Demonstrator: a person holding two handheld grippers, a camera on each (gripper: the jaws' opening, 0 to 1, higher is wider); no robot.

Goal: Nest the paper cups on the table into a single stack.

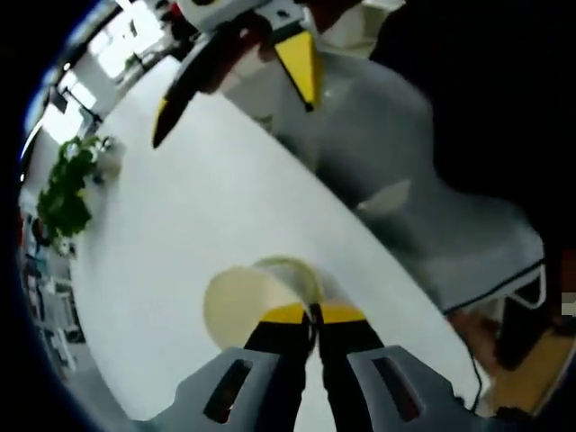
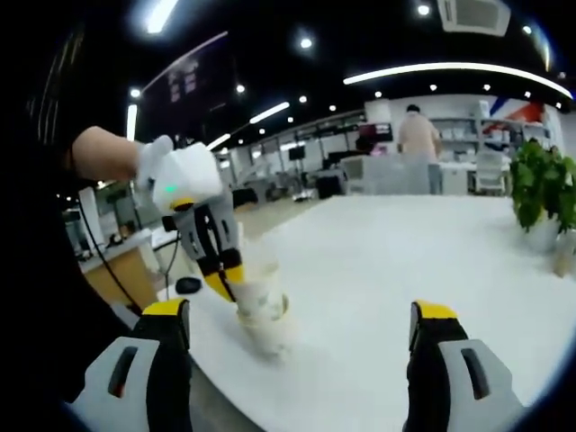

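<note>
With my left claw (image 1: 310, 315) clenched on the rim of the paper cup stack (image 1: 256, 301) near the counter (image 1: 180, 216) edge, my right claw (image 2: 301, 328) hangs released above it, so nesting looks finished; next, I judge, release.

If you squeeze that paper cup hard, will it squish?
Probably. The paper cup looks thin-walled, and the left gripper is shut on its rim. It likely weighs little, so it may tip easily on the smooth white table.
</note>
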